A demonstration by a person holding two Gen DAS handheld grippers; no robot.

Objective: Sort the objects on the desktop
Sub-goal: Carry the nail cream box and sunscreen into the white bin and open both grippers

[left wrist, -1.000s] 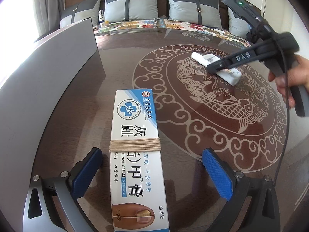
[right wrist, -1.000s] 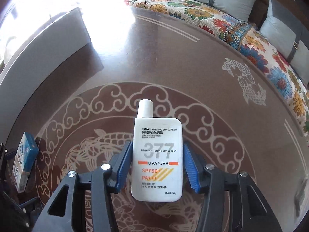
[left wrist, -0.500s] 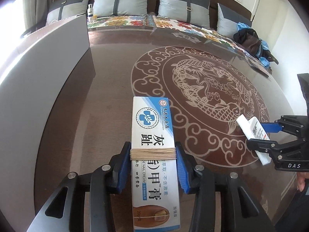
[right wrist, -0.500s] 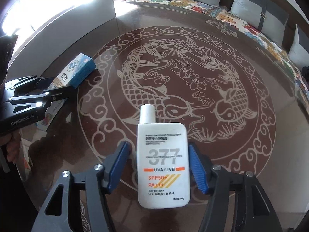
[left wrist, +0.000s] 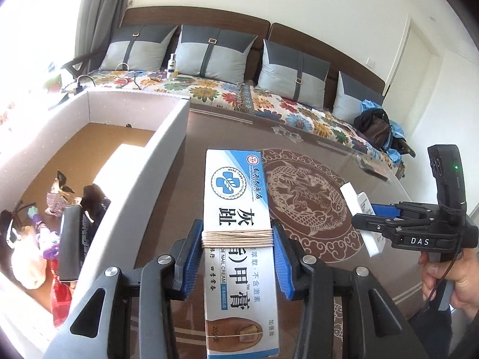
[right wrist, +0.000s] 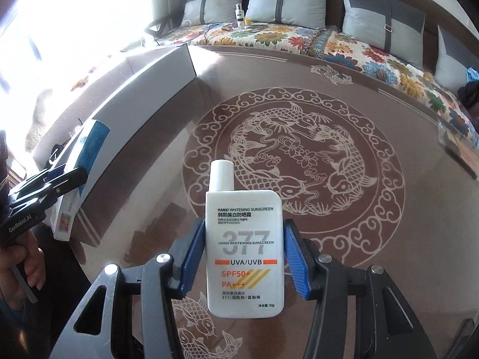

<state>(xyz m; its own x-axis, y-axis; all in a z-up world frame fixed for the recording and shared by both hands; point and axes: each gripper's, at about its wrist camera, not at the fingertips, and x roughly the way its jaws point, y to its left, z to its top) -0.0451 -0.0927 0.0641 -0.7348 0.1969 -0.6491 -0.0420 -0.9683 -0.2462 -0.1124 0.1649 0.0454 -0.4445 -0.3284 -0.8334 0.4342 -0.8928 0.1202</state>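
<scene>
My left gripper [left wrist: 238,239] is shut on a white-and-blue nail cream box [left wrist: 236,197] bound with a rubber band, held in the air over the table beside the white bin [left wrist: 167,137]. Blue pads press both long sides of the box. My right gripper [right wrist: 244,251] is shut on a white sunscreen bottle [right wrist: 244,269], cap pointing away, above the koi-patterned table [right wrist: 299,137]. In the left wrist view the right gripper [left wrist: 371,218] hangs to the right with the sunscreen bottle [left wrist: 359,206]. The right wrist view has the left gripper [right wrist: 60,176] at the left edge, carrying the box [right wrist: 80,164].
The open white bin holds several small items on its brown floor [left wrist: 89,149], among them a black object [left wrist: 70,239] and something red [left wrist: 61,296]. A sofa with grey cushions [left wrist: 215,53] runs behind the table; a small pump bottle [left wrist: 171,65] stands on it.
The left gripper closed on the nail cream box and lifted it off the table; the bin's inside came into view. The right gripper rose with the sunscreen and moved toward the left one.
</scene>
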